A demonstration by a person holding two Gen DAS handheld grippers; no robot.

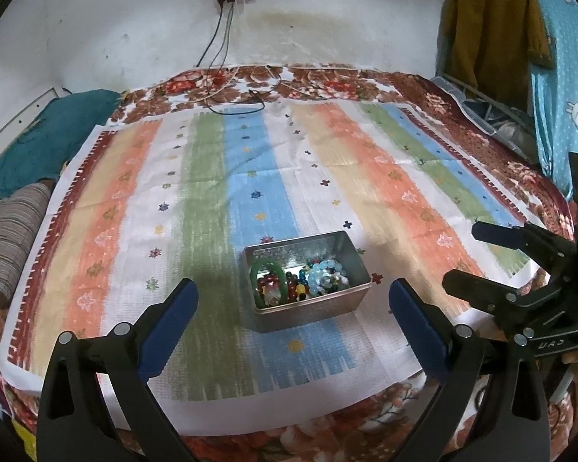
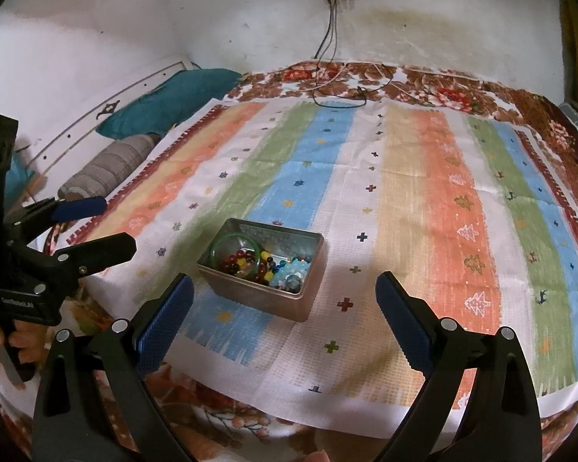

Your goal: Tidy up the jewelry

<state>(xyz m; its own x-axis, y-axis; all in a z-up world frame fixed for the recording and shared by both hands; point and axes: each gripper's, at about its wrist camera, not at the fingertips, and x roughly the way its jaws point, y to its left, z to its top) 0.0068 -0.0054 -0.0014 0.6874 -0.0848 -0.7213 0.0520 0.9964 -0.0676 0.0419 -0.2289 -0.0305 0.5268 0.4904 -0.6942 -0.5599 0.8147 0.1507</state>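
A silver metal tin sits on the striped cloth near its front edge. Inside lie a green bangle, dark red and multicoloured bead bracelets and a pale blue bead bracelet. My left gripper is open, its blue-padded fingers either side of the tin and a little short of it, holding nothing. My right gripper is open too, hovering in front of the tin with nothing between its fingers. Each gripper shows in the other's view: the right, the left.
The striped cloth covers a floral bedspread. A teal pillow and a striped bolster lie at the left. Cables trail from a wall socket at the far edge. Clothes hang at the right.
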